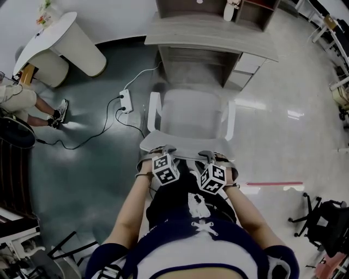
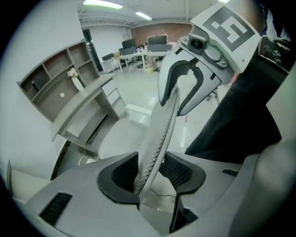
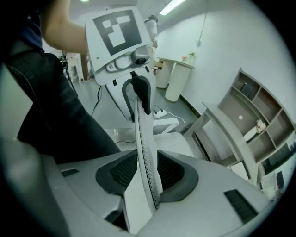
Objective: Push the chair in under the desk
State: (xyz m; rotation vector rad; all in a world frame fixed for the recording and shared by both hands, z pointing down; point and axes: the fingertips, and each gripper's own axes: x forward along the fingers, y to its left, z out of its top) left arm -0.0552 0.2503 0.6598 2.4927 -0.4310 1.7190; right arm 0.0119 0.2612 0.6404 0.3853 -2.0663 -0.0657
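The glossy grey floor takes up most of the room. A grey desk stands against the far wall with an open shelf unit on top of it. The white chair is squarely in front of the desk, facing it. The front of its seat is at the mouth of the knee space, while the armrests and the back are still out on the floor. Off to the left is a round white table on a thick white pedestal. Beside it, a seated person's leg and shoe show at the edge.

The person doing the job stands right behind the chair with both forearms stretched down to the top of the backrest. The left gripper and the right gripper sit side by side on that top edge and point steeply down.

In the left gripper view, the thin perforated rim of the backrest runs between the jaws of the left gripper. It lies against one pad, with a visible gap to the other, so the jaws straddle it without clamping. In the right gripper view, the backrest fills the space in the right gripper, and both pads look to be up against it.

A white power strip lies on the floor left of the chair, with a black cable trailing away from it. A short red strip of tape marks the floor to the right.
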